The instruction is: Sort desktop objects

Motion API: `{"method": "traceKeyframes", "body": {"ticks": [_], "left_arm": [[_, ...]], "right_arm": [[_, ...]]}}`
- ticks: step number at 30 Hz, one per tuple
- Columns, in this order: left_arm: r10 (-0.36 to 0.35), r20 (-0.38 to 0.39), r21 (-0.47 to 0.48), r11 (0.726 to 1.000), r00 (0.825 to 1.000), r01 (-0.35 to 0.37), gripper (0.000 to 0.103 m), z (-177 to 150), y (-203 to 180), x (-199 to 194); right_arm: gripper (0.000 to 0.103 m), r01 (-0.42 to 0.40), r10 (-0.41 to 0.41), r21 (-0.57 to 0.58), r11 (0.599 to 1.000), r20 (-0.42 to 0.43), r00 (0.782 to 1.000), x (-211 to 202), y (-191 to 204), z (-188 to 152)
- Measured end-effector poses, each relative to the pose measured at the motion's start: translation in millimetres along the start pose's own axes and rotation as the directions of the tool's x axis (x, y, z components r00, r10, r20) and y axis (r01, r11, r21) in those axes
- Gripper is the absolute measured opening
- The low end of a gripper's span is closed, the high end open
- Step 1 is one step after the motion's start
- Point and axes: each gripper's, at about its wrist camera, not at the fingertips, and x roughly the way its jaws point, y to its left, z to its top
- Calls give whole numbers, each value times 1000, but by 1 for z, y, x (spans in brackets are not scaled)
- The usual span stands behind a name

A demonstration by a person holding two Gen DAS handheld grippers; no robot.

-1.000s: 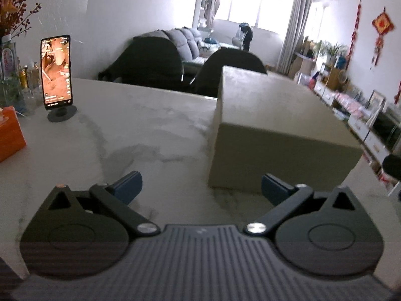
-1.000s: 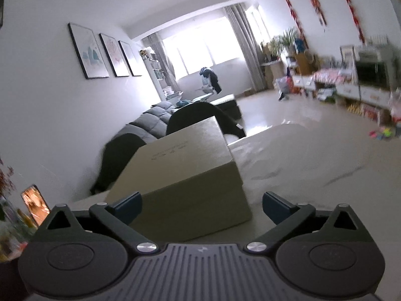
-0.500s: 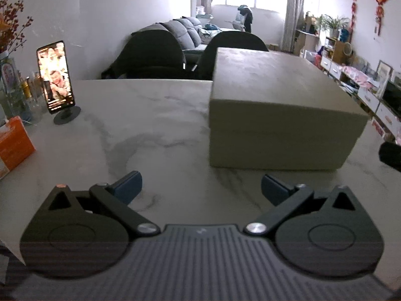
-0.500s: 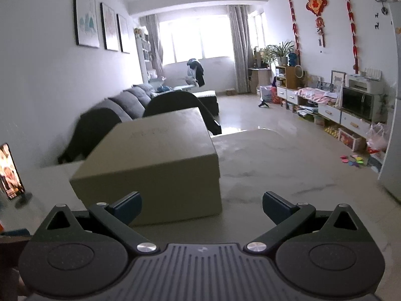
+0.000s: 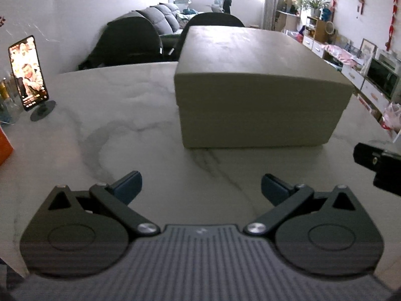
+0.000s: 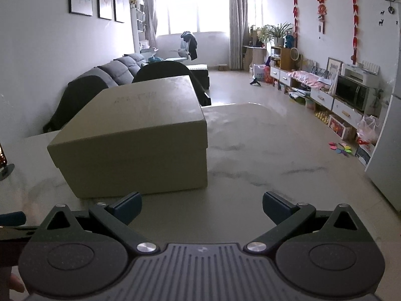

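A closed beige cardboard box (image 5: 255,85) with a lid stands on the white marble table (image 5: 120,130); the right wrist view shows the same box (image 6: 140,138) from its other front corner. My left gripper (image 5: 201,188) hovers open over the table in front of the box, a short way back from it, with nothing between its fingers. My right gripper (image 6: 202,204) is open too and holds nothing, near the box's front right corner. Part of the right gripper's black body (image 5: 378,165) shows at the right edge of the left wrist view.
A phone (image 5: 27,71) with a lit screen stands on a round stand at the table's left. An orange box (image 5: 5,148) lies at the far left edge. Dark chairs (image 5: 132,42) stand behind the table. The table's right edge (image 6: 325,155) drops off to the living-room floor.
Both grippers have pulled back and levelled out, so the box now sits squarer and further ahead in both views. Both grippers stayed open.
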Motion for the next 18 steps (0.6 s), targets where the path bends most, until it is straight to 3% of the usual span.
{"method": "traceKeyframes", "body": {"ticks": [18], "left_arm": [[-5,-35,12,1000,999,5,103,-1,-3,9]], "right_arm": [[103,-11,11,-12,1000,-26,1000,6,-3,-1]]}}
